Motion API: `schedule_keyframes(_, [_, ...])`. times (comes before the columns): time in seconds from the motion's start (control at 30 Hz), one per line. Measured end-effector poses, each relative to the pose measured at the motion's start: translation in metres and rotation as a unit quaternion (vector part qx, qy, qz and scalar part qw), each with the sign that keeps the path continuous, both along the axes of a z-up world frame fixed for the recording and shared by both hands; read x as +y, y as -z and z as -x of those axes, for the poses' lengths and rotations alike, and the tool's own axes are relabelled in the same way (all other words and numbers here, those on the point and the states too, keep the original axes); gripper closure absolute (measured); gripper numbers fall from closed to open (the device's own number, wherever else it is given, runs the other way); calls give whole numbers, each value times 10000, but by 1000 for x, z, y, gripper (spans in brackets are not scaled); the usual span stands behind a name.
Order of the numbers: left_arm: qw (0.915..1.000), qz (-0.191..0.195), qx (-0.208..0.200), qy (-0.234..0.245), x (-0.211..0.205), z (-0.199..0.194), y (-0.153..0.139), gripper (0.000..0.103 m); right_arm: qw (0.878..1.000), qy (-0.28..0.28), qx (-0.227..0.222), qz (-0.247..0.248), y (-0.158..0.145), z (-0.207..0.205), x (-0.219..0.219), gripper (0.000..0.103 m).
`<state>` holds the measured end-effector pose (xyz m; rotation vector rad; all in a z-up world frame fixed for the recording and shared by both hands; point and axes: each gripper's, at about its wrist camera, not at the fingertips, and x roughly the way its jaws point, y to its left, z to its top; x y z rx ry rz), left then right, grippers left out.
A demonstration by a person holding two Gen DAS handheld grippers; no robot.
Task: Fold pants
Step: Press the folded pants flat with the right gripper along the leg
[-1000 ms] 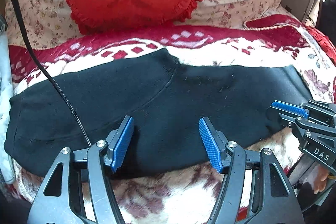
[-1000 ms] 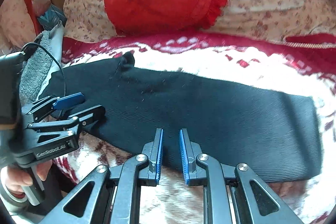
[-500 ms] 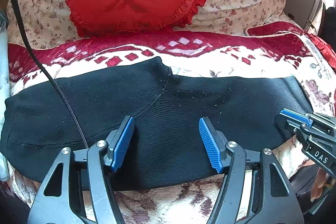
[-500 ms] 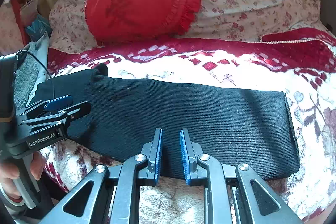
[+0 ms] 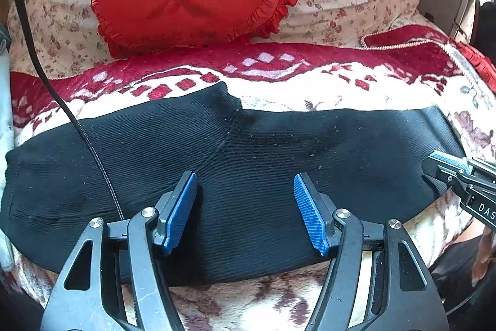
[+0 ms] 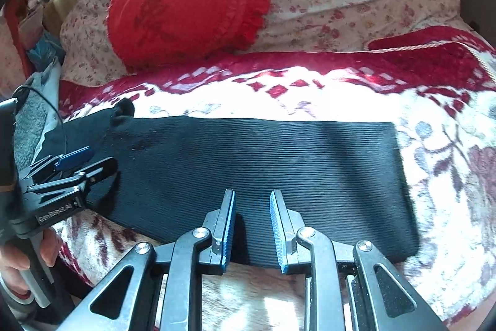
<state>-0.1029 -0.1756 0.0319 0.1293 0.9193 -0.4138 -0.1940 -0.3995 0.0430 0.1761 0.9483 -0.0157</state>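
Left wrist view: black pants (image 5: pixel 248 176) lie leg over leg in a long band across the patterned blanket (image 5: pixel 341 82); further cross folds remain. Left gripper (image 5: pixel 245 210) hangs wide and empty over the crotch area. Right wrist view: right gripper (image 6: pixel 251 228), jaws narrow and opening, holds nothing above the near leg edge. Lettering "DAS" and "GenRobot.AI" shows on the grippers.
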Motion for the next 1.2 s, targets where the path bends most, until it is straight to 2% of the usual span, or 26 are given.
schedule_keyframes(0.2, [9994, 353, -8, -47, -5, 2, -6, 39, 9998, 103, -158, -28, -13, 8, -11, 80])
schedule_keyframes(0.47, [9994, -171, -185, 252, -31, 10, -5, 39, 9998, 145, -62, -88, -6, 16, -18, 78])
schedule_keyframes(0.63, [9987, -217, -116, 445, -44, 11, -4, 39, 9995, 309, -11, -78, -3, 19, -30, 78])
schedule_keyframes(0.87, [9979, -274, -104, 581, -59, 9, -4, 39, 9976, 604, 49, -332, 4, 23, -53, 78])
schedule_keyframes(1.03, [9971, -125, -16, 749, -72, 8, -8, 39, 9970, 749, 108, -189, -1, 31, -60, 76])
schedule_keyframes(1.2, [9941, -219, -23, 1062, -91, 11, -11, 39, 9940, 1075, 104, -159, -1, 44, -82, 75])
